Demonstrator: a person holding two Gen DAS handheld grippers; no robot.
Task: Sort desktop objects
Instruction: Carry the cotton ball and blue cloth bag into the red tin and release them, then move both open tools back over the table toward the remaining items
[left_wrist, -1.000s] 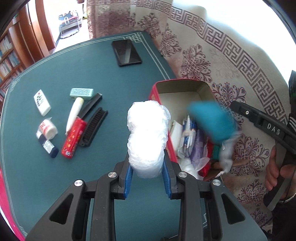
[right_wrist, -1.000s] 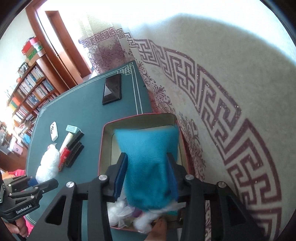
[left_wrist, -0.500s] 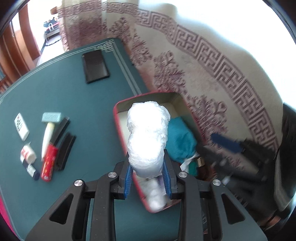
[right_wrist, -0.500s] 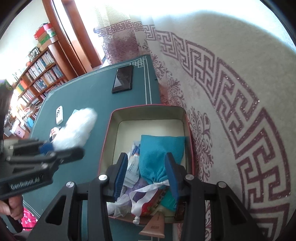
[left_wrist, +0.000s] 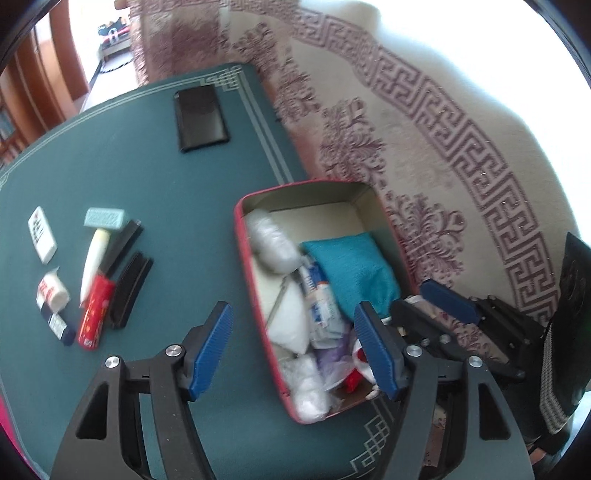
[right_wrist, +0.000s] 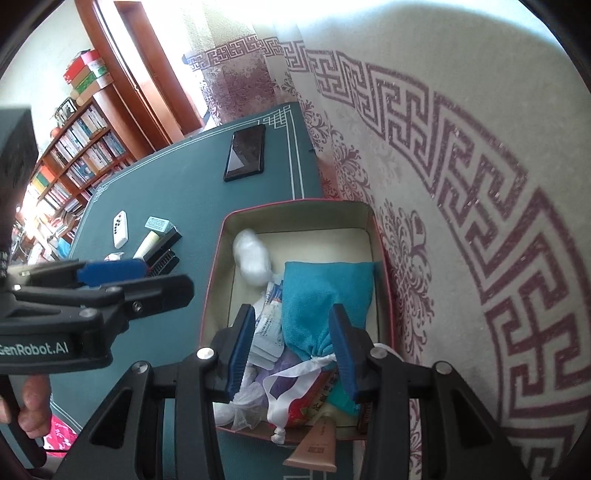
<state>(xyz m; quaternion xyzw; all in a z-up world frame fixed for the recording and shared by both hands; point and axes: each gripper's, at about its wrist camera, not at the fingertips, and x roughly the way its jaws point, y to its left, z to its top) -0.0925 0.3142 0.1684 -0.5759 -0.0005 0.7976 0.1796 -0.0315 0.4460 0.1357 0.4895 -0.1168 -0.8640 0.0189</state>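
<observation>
- The left gripper (left_wrist: 291, 347) hangs above the near left rim of the red-walled rectangular tin box (left_wrist: 239, 236), its blue-padded jaws wide apart and holding nothing.
- The right gripper (right_wrist: 291, 352) has its jaws apart too, with the neck of the teal cloth drawstring pouch (right_wrist: 325, 295) seen between them; whether the pads touch it cannot be told.
- The crinkled white plastic-wrapped bundle (left_wrist: 271, 242) lies inside the box at its far left corner, just beside the pouch.
- The box sits at the right edge of the dark green table (left_wrist: 129, 177).
- The black phone (left_wrist: 201, 117) lies far off on the table; the small white remote (left_wrist: 42, 234) and the red tube (left_wrist: 95, 317) lie to the left, well apart from the box.
</observation>
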